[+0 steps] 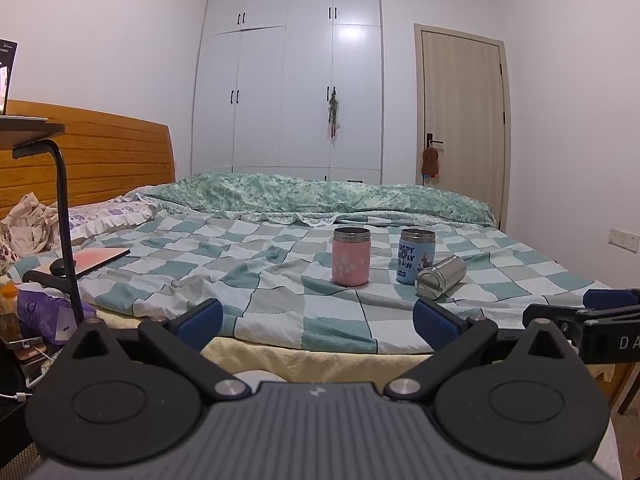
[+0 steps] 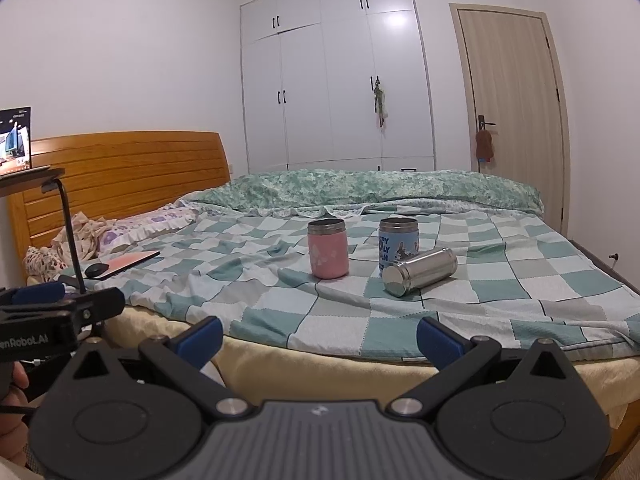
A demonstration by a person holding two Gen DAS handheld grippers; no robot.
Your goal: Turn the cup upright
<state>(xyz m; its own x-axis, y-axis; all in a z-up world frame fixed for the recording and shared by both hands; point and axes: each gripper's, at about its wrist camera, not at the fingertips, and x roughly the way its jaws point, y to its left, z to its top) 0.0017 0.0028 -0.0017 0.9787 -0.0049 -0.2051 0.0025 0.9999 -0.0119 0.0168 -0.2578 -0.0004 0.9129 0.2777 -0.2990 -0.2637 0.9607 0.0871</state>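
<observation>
A steel cup (image 1: 441,277) lies on its side on the checked bedspread, its flat end toward me; it also shows in the right wrist view (image 2: 420,271). A pink cup (image 1: 351,255) (image 2: 327,248) and a blue printed cup (image 1: 415,255) (image 2: 397,243) stand upright just behind and left of it. My left gripper (image 1: 318,322) is open and empty, held off the bed's near edge. My right gripper (image 2: 320,340) is open and empty too, also short of the bed, well before the cups.
The bed (image 2: 520,280) has a wooden headboard (image 2: 120,172) at left and a rolled green quilt (image 2: 380,188) at the back. A pink tablet (image 2: 128,262) with a black mouse lies at left. A black stand (image 1: 64,220) and cluttered side table stand at left.
</observation>
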